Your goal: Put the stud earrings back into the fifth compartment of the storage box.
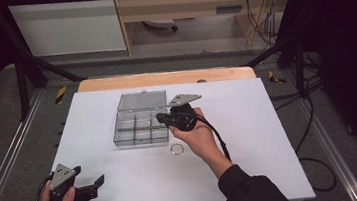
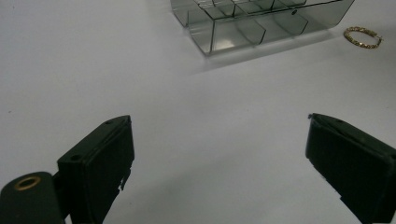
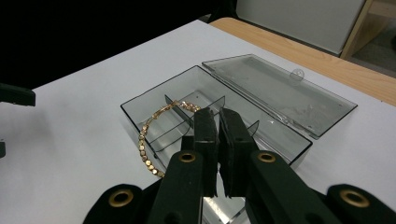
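White board is covering the wooden table, and grey floor is showing around it. I am holding my right gripper over the clear plastic box, which is sitting near the middle with its lid lying open at 12 o'clock. Its jaws are pinching a gold bead bracelet, which is hanging over the box's little compartments. I am keeping my left gripper at 7 o'clock, low over the board, with its jaws spread wide and nothing between them. Another gold bracelet is lying on the board just at 5 o'clock from the box.
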Tool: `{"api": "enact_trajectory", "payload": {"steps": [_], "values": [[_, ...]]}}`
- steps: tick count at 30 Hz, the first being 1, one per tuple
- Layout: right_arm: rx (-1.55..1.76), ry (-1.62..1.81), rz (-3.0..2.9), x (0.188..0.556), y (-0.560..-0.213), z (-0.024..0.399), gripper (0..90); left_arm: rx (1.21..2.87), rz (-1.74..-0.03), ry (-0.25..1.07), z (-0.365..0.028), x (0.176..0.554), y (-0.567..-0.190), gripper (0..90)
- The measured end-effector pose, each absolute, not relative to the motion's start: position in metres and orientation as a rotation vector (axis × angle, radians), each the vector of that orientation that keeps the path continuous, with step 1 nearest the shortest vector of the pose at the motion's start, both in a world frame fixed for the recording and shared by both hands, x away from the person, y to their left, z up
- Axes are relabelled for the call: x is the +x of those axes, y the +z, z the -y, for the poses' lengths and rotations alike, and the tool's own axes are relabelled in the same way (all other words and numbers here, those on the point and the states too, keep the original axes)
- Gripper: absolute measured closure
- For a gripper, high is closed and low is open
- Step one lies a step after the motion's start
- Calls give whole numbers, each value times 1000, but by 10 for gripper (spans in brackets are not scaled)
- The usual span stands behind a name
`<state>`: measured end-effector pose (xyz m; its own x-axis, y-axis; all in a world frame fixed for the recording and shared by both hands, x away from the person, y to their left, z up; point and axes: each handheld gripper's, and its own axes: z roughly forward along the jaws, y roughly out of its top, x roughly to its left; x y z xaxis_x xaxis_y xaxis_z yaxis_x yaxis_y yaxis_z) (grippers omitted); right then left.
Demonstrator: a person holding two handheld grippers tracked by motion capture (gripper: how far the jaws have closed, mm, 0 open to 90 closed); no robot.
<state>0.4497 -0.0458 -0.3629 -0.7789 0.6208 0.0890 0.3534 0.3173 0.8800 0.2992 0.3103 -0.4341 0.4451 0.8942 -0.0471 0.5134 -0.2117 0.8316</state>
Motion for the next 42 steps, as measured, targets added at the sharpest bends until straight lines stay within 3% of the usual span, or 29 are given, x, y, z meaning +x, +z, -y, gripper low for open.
{"api": "enact_trajectory", "payload": {"steps": [17,42], "values": [[919,1384,-2358,470,-383,19,867,1885,-1189,576,-309,299,-435,80],[870,1314,-2440,469,-395,-6,866,1888,-1186,568,-309,300,-435,77]]}}
